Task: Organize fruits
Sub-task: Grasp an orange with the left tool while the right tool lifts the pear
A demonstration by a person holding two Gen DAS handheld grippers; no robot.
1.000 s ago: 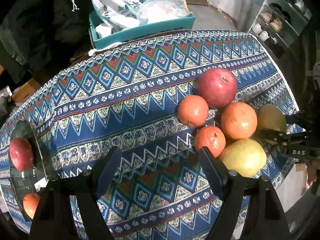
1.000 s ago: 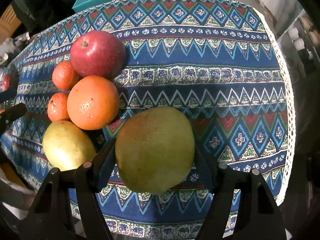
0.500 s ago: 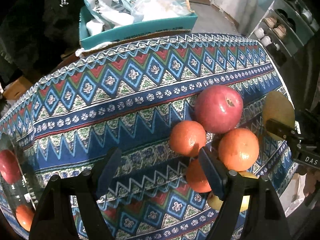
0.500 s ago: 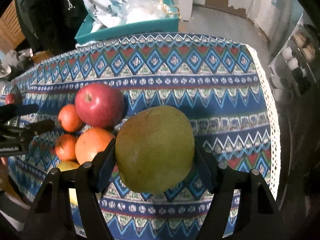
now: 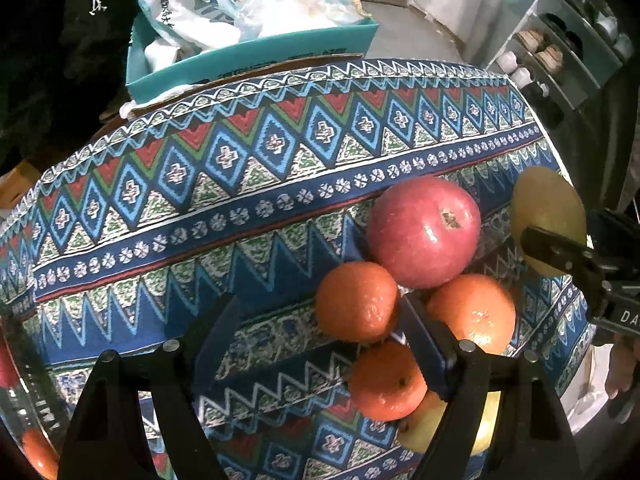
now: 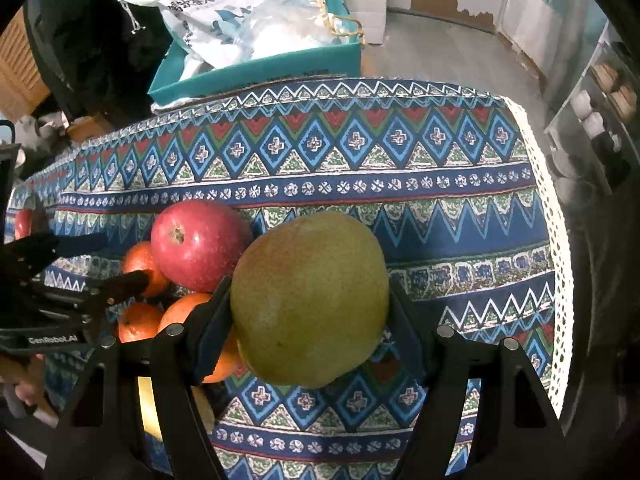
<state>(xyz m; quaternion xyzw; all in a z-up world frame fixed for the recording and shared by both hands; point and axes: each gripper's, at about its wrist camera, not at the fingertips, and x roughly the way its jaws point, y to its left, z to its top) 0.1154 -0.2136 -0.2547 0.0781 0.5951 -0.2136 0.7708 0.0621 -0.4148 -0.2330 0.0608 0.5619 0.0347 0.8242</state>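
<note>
My right gripper (image 6: 310,300) is shut on a green-yellow pear (image 6: 310,300) and holds it above the patterned tablecloth (image 6: 400,160). In the left wrist view that pear (image 5: 548,208) shows at the right edge. My left gripper (image 5: 320,328) is open and empty, low over the cloth, with its right finger among the fruit. The pile holds a red apple (image 5: 424,232), three oranges (image 5: 356,300) (image 5: 476,312) (image 5: 386,380) and a second yellow pear (image 5: 424,428) partly hidden by the finger. A glass plate (image 5: 24,400) at the far left holds an orange and a red fruit.
A teal box (image 6: 256,68) with white bags stands behind the table's far edge. Shelves with jars (image 5: 560,52) stand at the right. The cloth's lace edge (image 6: 556,240) marks the table's right side.
My right gripper has lifted the pear up off the cloth, away from the pile. My left gripper has moved right and forward, toward the apple and oranges; the plate has slid to the view's edge.
</note>
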